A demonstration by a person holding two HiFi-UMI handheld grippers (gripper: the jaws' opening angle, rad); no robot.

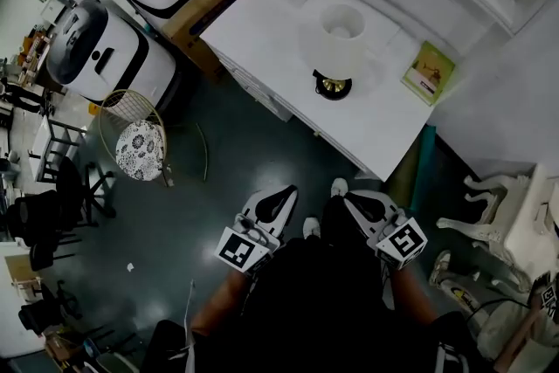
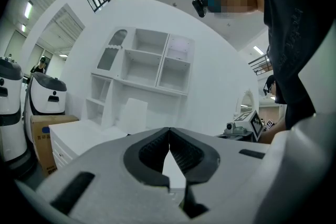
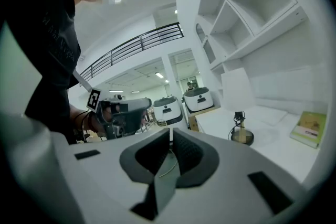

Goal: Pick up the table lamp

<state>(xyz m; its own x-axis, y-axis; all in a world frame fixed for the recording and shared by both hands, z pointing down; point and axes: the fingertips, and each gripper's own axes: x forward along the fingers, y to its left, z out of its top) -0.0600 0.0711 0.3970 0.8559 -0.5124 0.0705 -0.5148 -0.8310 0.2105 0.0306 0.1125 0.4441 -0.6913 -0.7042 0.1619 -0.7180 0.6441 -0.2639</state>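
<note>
Table lamp stands on desk, off its edges; book well apart.

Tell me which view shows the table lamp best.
The right gripper view: it shows the table lamp side-on, with shade, stem and round base on the white desk. The head view looks down on it, so the shade covers most of the stem. The left gripper view shows only the pale shade; the base is hidden.

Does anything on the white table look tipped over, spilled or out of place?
Nothing stands out. The lamp stands upright on the table, and the book lies flat near its edge.
</note>
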